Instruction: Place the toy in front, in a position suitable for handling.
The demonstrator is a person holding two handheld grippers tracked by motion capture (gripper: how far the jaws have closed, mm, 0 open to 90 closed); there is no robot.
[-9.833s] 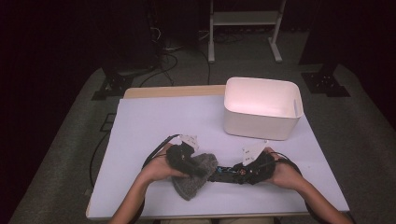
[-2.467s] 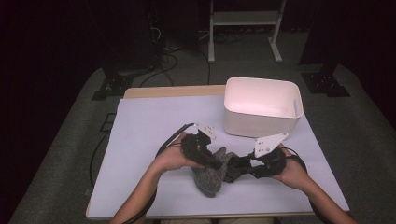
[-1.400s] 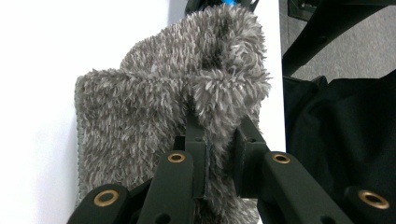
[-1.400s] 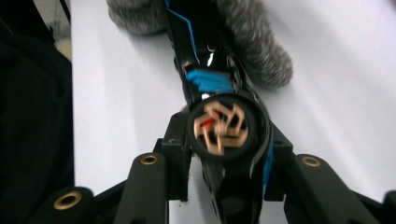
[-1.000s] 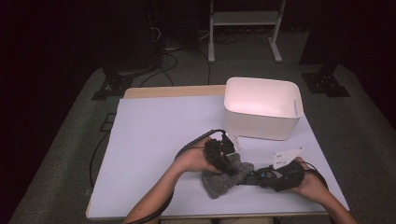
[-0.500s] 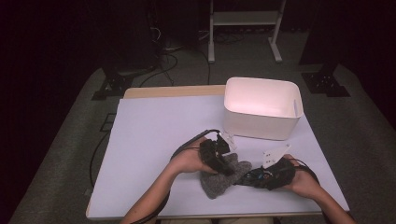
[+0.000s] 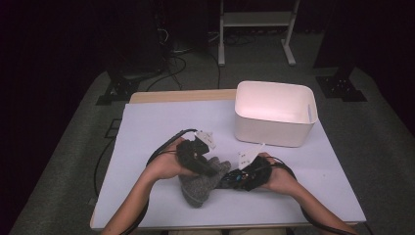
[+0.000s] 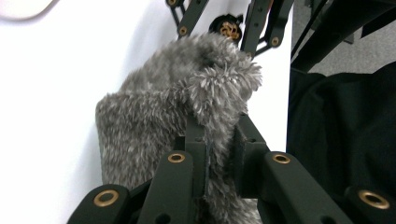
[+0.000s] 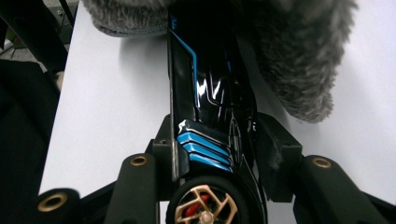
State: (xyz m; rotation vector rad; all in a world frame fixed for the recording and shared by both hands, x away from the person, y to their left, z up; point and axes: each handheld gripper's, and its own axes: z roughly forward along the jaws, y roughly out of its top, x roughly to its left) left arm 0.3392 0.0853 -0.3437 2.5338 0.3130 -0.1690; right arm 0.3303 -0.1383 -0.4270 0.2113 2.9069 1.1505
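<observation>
Right gripper view – toy car (image 9: 210, 107) gripped, nose seemingly buried in grey pouch (image 9: 299, 60).

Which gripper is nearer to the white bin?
Right. The right gripper, shut on a black toy car, sits just below the white bin; the left gripper sits farther left.

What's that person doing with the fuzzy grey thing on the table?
A person holds a tool in each hand. The left tool pinches the edge of a fuzzy grey pouch. The right tool grips a black toy car with blue stripes, its front end inside the pouch. A white bin stands behind.
</observation>
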